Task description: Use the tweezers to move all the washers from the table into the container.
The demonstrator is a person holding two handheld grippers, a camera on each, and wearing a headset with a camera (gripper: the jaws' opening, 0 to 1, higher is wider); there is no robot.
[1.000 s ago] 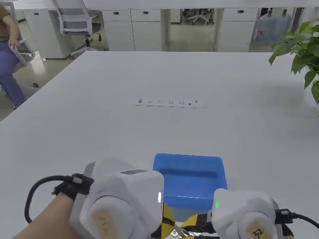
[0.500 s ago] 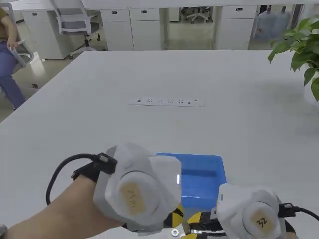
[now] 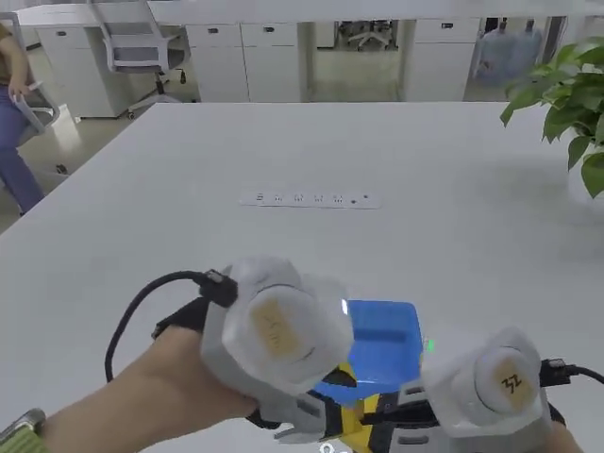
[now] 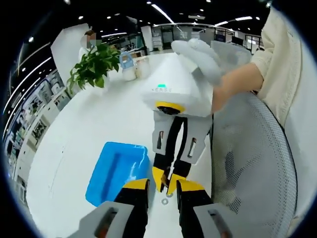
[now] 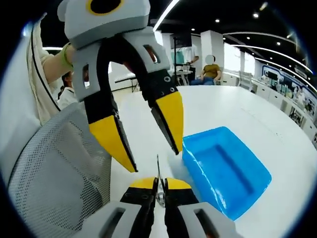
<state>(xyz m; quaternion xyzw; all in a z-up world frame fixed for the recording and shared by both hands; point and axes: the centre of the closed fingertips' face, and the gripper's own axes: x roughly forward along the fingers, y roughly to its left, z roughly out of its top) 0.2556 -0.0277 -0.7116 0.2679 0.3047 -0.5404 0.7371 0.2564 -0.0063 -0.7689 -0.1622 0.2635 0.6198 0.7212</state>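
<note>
Blue rectangular plastic container point(image 3: 387, 330) on white table point(image 3: 311, 151). Small metal washer point(image 4: 165, 202) on table just beside container. Right gripper point(image 5: 159, 186) clenched on thin metal tweezers point(image 5: 158, 166); left gripper point(image 4: 163, 187) released, jaws apart, beside container.

A white table point(image 3: 453, 236) spreads out ahead of the left gripper point(image 4: 162, 191) and the right gripper point(image 5: 158, 191). A flat power strip point(image 3: 310, 199) lies on it, well ahead of both. Past the table's far edge stand pale cabinets point(image 3: 245, 57), with an office chair point(image 3: 132, 42) ahead-left and a water jug point(image 3: 500, 52) ahead-right. A leafy plant point(image 3: 566, 104) rises off to the right of the right gripper. A grey mesh chair back point(image 4: 252, 158) sits close beside both grippers. A person point(image 3: 11, 104) is at the far left.
</note>
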